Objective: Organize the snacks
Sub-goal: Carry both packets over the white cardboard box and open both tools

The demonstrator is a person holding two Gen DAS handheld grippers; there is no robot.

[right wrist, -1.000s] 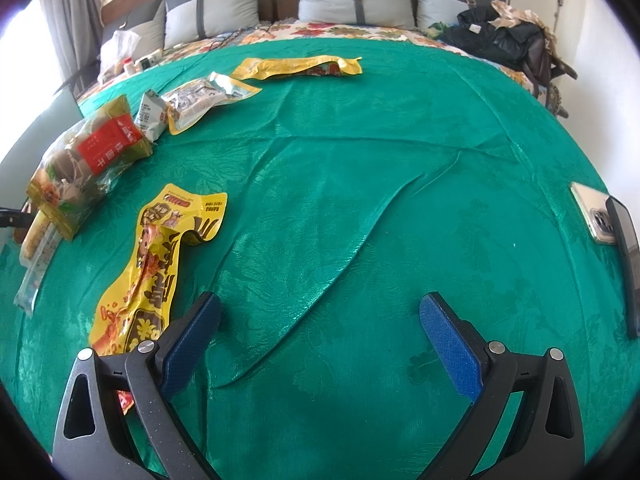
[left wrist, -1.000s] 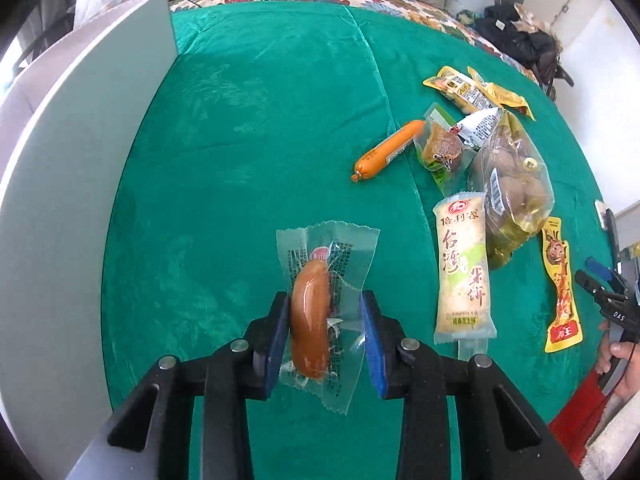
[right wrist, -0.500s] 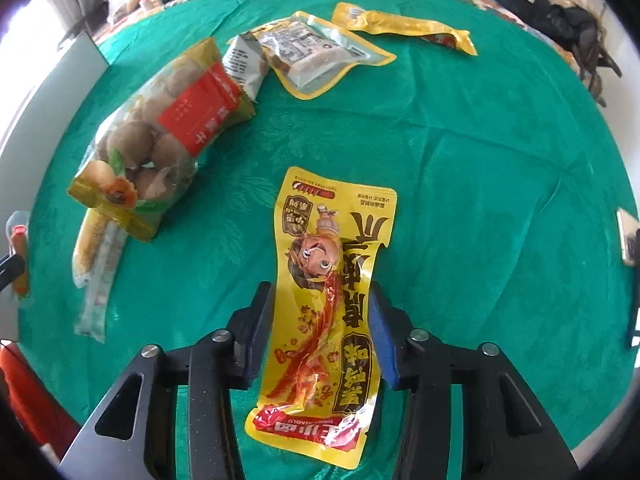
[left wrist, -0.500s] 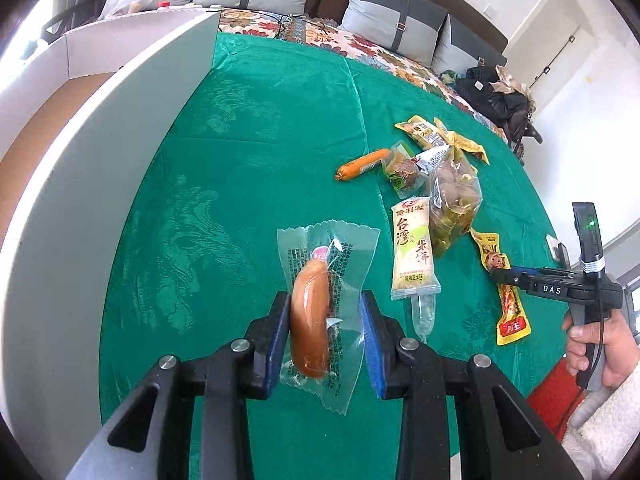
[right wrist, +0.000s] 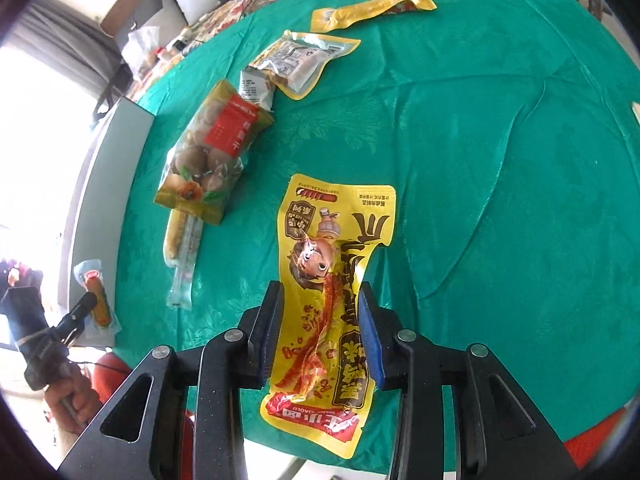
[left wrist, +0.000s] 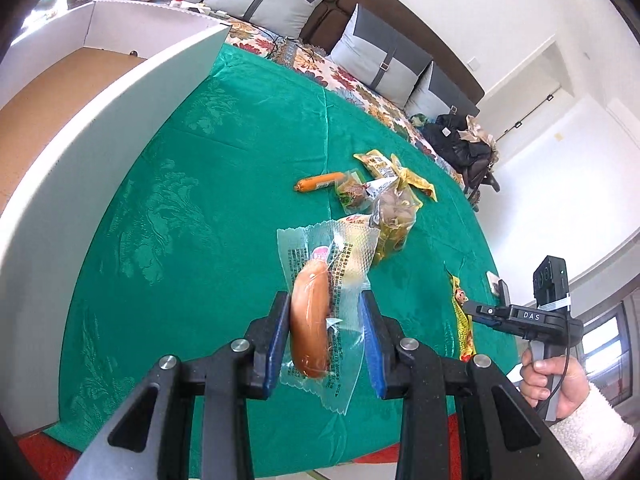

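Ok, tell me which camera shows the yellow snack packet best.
The right wrist view: the yellow snack packet fills the centre, clamped in the right gripper, cartoon print readable. In the left wrist view it is only a thin, edge-on strip hanging from that gripper at the far right.

Both grippers are black plastic frames with triangular cut-outs, silver round screws at the joints, and blue pads lining the fingers. Seen from the left wrist view, the right gripper (left wrist: 476,314) carries white "DAS" lettering, a black camera block strapped on top, and a thin black cable. The right hand (left wrist: 554,380) shows bare skin and a fuzzy white sleeve.
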